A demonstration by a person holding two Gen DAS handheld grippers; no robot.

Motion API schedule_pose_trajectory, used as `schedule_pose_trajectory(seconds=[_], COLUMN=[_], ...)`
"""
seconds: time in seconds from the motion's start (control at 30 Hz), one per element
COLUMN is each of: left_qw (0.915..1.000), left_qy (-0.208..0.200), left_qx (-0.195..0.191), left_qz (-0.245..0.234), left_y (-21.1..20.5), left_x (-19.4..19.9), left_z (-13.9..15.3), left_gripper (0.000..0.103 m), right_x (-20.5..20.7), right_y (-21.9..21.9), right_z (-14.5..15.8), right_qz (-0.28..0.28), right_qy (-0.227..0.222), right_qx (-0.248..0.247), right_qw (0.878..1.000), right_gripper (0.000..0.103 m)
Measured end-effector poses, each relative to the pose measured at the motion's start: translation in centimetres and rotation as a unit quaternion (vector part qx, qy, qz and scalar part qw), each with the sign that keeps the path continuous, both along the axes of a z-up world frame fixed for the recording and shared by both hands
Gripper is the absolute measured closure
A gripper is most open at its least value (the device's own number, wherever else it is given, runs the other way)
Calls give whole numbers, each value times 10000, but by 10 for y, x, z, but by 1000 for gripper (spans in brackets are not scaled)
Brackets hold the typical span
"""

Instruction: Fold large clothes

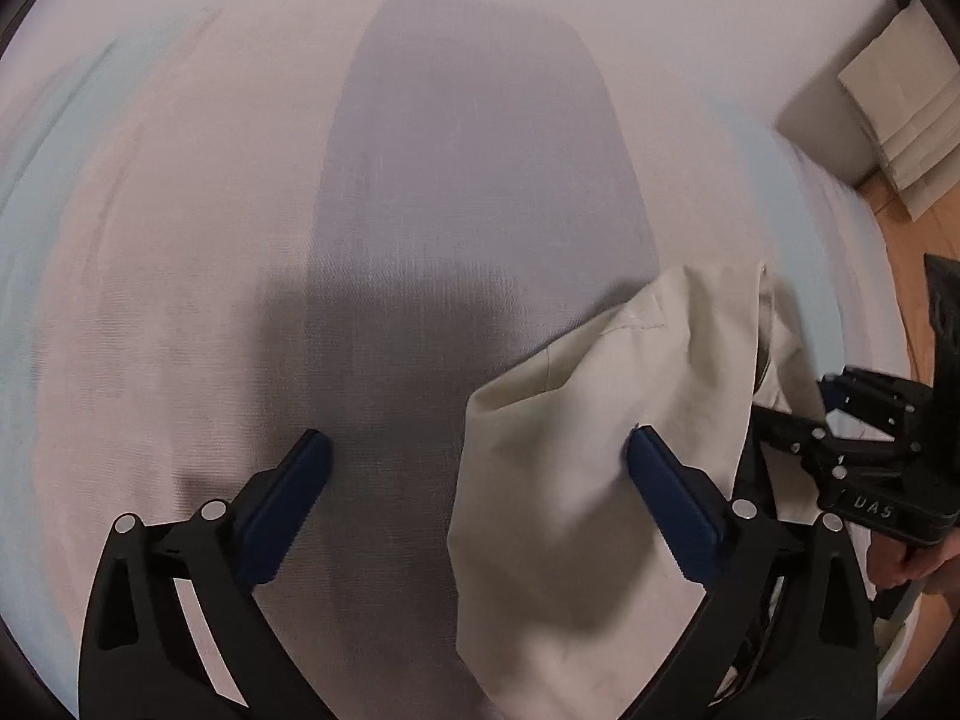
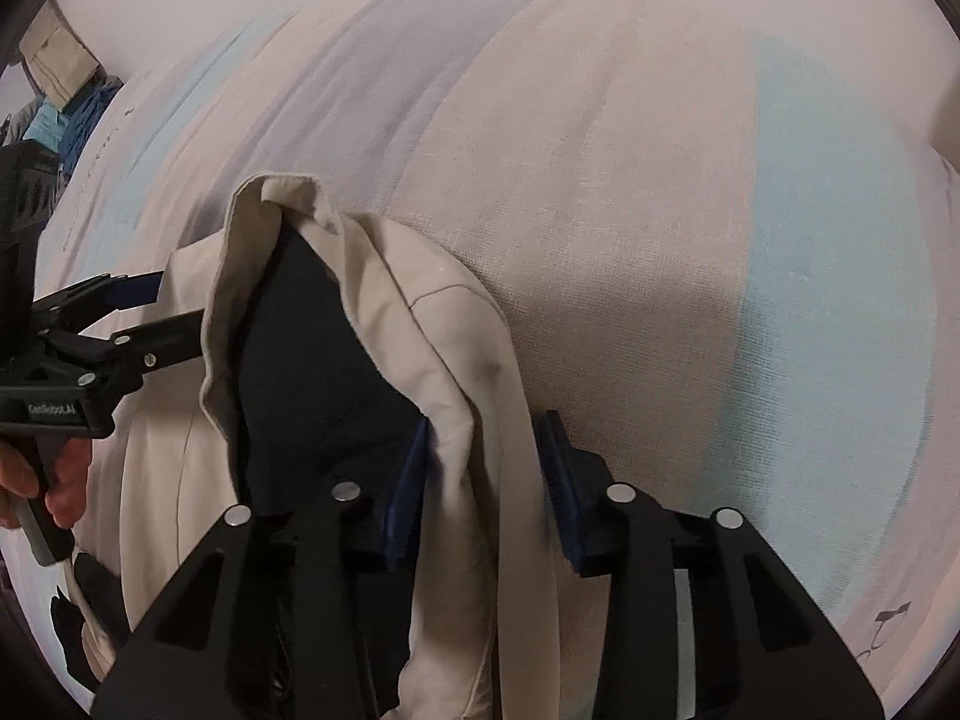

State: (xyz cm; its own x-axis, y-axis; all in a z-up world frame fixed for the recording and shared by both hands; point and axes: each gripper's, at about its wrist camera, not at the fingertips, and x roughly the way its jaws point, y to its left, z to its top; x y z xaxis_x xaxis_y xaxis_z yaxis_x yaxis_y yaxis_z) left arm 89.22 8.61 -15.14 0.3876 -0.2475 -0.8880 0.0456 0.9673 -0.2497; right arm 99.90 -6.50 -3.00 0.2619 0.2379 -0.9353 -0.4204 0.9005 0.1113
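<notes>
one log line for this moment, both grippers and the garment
left gripper open beside cloth | right gripper jaws around beige garment fold | bedsheet underneath

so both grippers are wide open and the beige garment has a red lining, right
Not red: the right wrist view shows the beige garment has a dark, near-black lining. The left gripper and right gripper are open.
</notes>
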Motion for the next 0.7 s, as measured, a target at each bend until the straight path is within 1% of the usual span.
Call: schedule_pose_trajectory(seconds=[0.03, 0.1, 0.13, 0.17, 0.2, 0.23, 0.27, 0.3, 0.33, 0.37, 0.4, 0.43, 0.47, 0.5, 0.53, 0.57, 0.6, 0.63, 0.7], left_qw=[10000, 10000, 9999, 9998, 9998, 9993, 9992, 9992, 9994, 9995, 9994, 9991, 9991, 9990, 9990, 9985, 9979, 9974, 9960], left_qy=[3, 22, -6, -65, -142, -275, -299, -283, -261, -231, -208, -183, -192, -208, -247, -352, -458, -530, -748], left_qx=[8, -78, -111, -99, -9, 99, 98, 80, 24, -49, -135, -213, -198, -146, -104, -25, 16, 39, 16], left_qz=[-25, -55, -86, -132, -164, -219, -256, -261, -225, -229, -256, -305, -331, -359, -368, -407, -465, -481, -490], left_y=[-1, -1, -2, -4, -10, -14, -19, -22, -23, -23, -24, -26, -25, -26, -32, -34, -36, -36, -41], left_x=[1, 0, 1, 0, 1, -2, -3, -4, -5, -4, -5, -5, -8, -10, -8, -11, -14, -16, -24], left_z=[0, 1, 1, 2, 4, 6, 6, 5, 4, 4, 4, 6, 7, 10, 12, 17, 23, 28, 45], left_gripper=[6, 7, 10, 14, 15, 20, 27, 30, 36, 44, 49, 58, 66, 70, 77, 85, 87, 91, 94], right_x=[1, 2, 4, 4, 9, 9, 11, 12, 12, 13, 11, 10, 8, 7, 7, 7, 4, 2, -10], right_y=[-1, -3, -5, -5, -6, -7, -7, -7, -8, -5, -2, 0, 2, 8, 10, 13, 14, 12, 10], right_z=[0, 2, 3, 4, 4, 4, 3, 3, 3, 3, 3, 3, 4, 5, 6, 10, 14, 22, 35], right_qz=[-16, -58, -77, -83, -80, -92, -101, -119, -164, -179, -149, -107, -92, -103, -76, -46, -84, -157, -264], right_qy=[-15, -33, -19, -7, 1, 15, 36, 59, 88, 112, 126, 151, 163, 167, 159, 51, -25, -107, -303], right_qx=[39, 154, 210, 249, 288, 350, 369, 378, 446, 489, 492, 483, 463, 445, 416, 353, 368, 423, 455], right_qw=[10000, 9999, 9997, 9997, 9996, 9993, 9993, 9992, 9988, 9986, 9986, 9987, 9988, 9988, 9990, 9994, 9993, 9989, 9982], right_gripper=[61, 56, 55, 52, 47, 46, 45, 44, 44, 50, 61, 67, 75, 84, 88, 92, 93, 94, 95])
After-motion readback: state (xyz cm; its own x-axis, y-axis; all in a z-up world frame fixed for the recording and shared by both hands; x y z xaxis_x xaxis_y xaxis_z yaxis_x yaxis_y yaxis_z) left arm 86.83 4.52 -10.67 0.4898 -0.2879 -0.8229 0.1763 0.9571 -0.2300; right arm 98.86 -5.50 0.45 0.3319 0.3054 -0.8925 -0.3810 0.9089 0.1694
